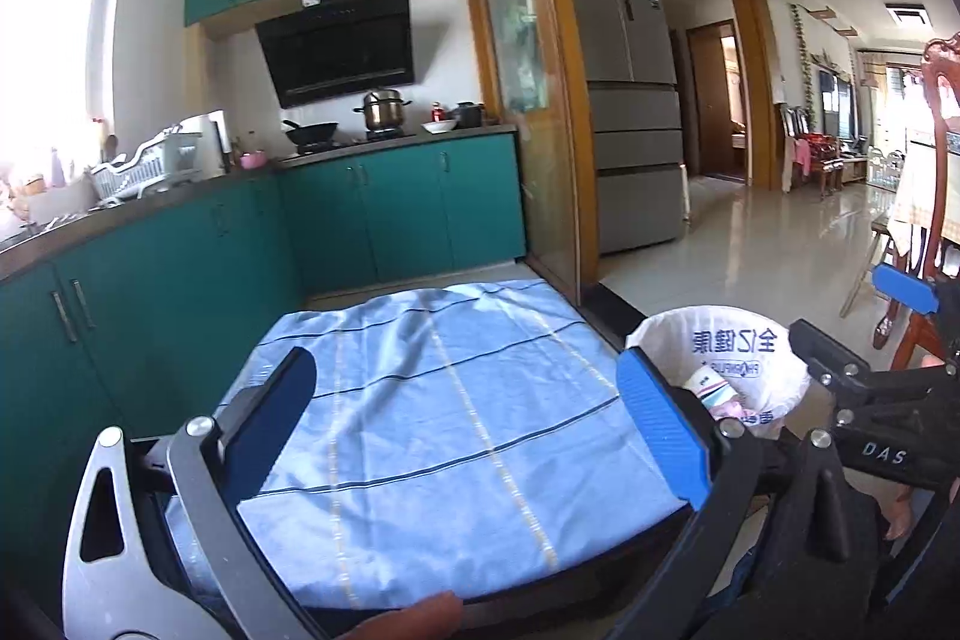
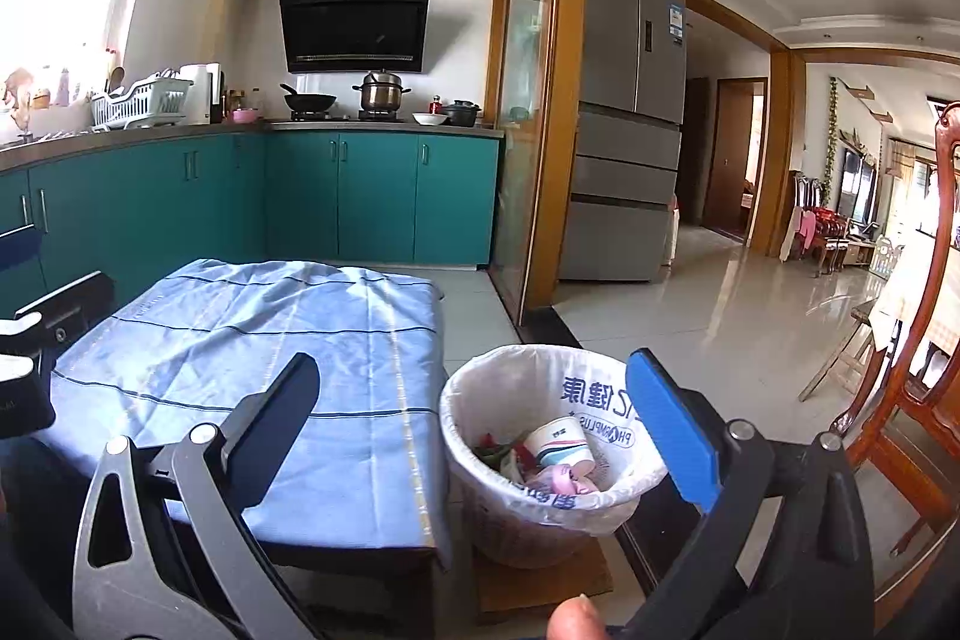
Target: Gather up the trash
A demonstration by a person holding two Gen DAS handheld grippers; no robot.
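Both grippers were empty. The left gripper had its jaws spread wide over the cloth, with nothing between the fingers. The right gripper also stood spread wide and held nothing.

The bin sat just right of the table, partly between the right gripper's fingers and below them. Its liner already held a paper cup and other scraps. In the left view the bin showed just beyond the left gripper's right finger.

No loose trash was visible on the cloth, so the collecting appeared complete or close to it. To finish the step well, both grippers should be drawn clear with jaws kept apart, so that no finger catches the liner rim or drags the cloth.

The right gripper's frame lay close beside the left one's; the two risked knocking together. A wooden chair stood right of the right gripper. Teal cabinets and a fridge stood well ahead, out of the way.
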